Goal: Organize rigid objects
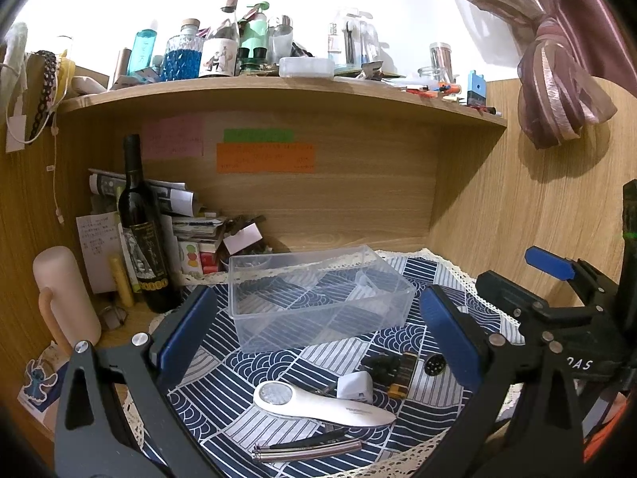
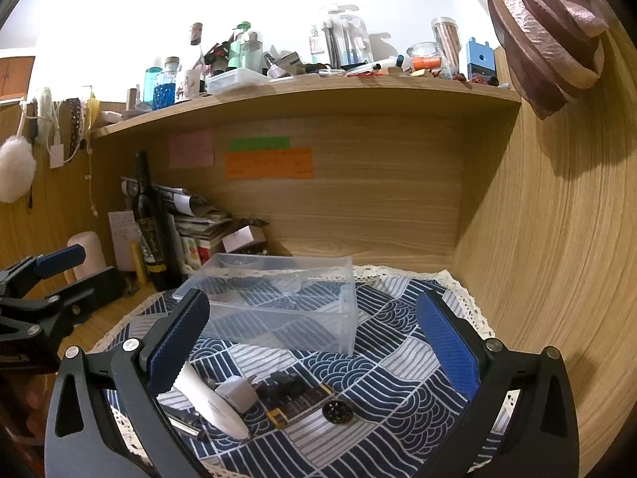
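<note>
Both tools, left tool (image 1: 318,338) and right tool (image 2: 314,342), hover spread wide, gripping nothing; clear box (image 1: 318,294) sits at 12 o'clock, clutter at 6; best pinch white magnifier (image 1: 318,404) mid-handle.

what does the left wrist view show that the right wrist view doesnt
Only the left wrist view shows the silver rods at the cloth's near edge and a blue cartoon sticker. Only the right wrist view shows a white fluffy pom-pom hanging on the left wall. Both share the empty clear plastic box, the white magnifier, the white charger plug, the dark wine bottle, and both grippers open.
</note>
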### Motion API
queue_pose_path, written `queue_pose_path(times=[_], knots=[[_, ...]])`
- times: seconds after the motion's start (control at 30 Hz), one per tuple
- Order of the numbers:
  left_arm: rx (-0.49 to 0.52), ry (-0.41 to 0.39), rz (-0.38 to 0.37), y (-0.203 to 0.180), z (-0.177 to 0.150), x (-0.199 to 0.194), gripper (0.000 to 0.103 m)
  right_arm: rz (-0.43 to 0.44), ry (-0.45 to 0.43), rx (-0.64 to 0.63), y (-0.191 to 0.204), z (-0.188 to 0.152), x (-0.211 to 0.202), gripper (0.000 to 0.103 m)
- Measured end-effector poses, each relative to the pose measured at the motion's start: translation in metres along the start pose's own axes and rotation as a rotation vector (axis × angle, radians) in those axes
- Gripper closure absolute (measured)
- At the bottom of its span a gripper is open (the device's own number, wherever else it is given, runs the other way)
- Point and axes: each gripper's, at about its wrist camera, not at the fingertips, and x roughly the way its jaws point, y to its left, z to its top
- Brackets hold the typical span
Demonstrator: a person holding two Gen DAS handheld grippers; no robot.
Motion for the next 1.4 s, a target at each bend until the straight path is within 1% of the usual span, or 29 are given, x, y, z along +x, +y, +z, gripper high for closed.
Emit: queue_pose_path(times=[0.33, 0.47, 0.7, 1.2, 1.4], knots=[[0.006, -0.004, -0.001, -0.0028, -0.0021, 0.0026, 0.000, 0.007, -0.006, 0.003, 0.0000, 0.0021, -0.0013, 0.000], [0.012, -0.007, 0.011, -0.0043, -0.0045, 0.0043, 0.000, 0.010, -0.006, 0.005, -0.0001, 0.0019, -0.0018, 0.000], [0.000, 0.001, 0.003, -0.0025, -0.0074, 0.0059, 0.000, 0.009, -0.007, 0.005, 0.0002, 0.0019, -0.0020, 0.000], [0.004, -0.004, -0.001, -0.0047, -0.0081, 0.0046, 0.000, 0.024, 0.003, 0.005, 0.0012, 0.0024, 0.0005, 0.000], [0.000, 0.003, -0.014, -0.0067, -0.0089, 0.0054, 0.000, 0.025, 0.007, 0.005, 0.0016, 0.0021, 0.0010, 0.000]])
